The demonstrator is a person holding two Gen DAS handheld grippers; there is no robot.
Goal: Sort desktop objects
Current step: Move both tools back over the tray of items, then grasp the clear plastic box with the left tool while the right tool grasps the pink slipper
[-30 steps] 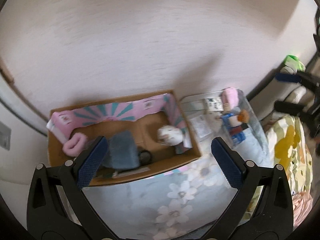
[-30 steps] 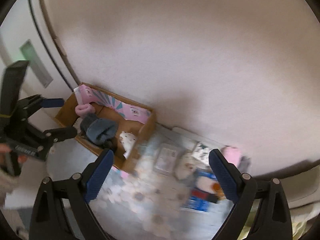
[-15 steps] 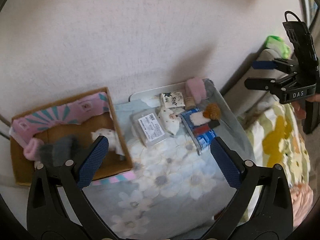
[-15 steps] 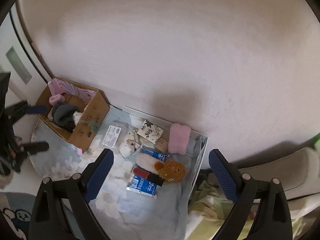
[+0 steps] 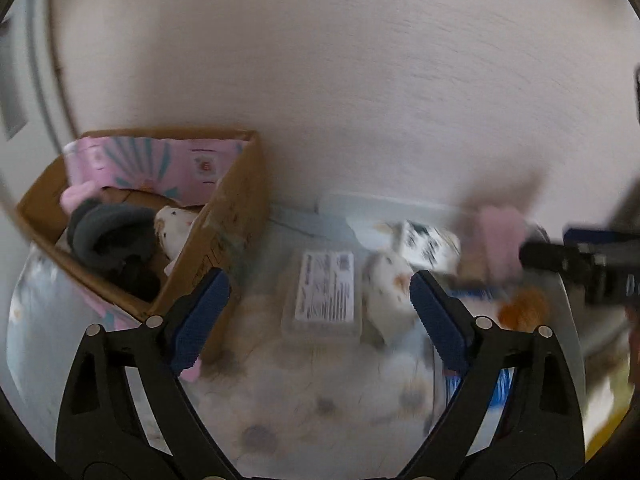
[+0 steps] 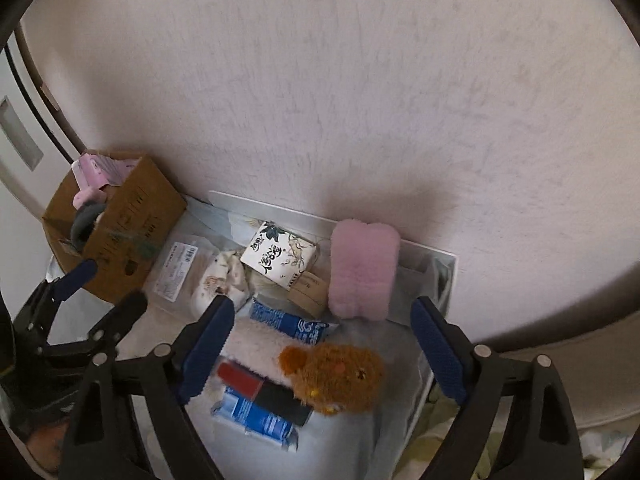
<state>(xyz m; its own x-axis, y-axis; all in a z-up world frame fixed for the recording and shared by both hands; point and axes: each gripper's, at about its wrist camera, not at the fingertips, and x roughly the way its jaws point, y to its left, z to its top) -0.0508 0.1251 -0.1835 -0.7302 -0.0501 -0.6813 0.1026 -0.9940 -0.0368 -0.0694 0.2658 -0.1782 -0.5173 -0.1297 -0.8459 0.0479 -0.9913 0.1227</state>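
Desktop objects [image 6: 280, 258] scattered on bench [image 6: 352, 436] beside cardboard box [image 6: 132, 224], left gripper [image 5: 316, 312] and right gripper [image 6: 320, 344] jaws closing, nothing grasped

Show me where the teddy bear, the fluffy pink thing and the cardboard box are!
teddy bear [image 6: 340, 376], right wrist view, on its brown furry body.
fluffy pink thing [image 6: 363, 268], right wrist view, on its middle.
cardboard box [image 6: 132, 232], right wrist view, on its outer side wall.

One cardboard box [image 6: 132, 216], one brown plush bear [image 6: 340, 376], two blue packets [image 6: 296, 326], one pink plush [image 6: 362, 272].
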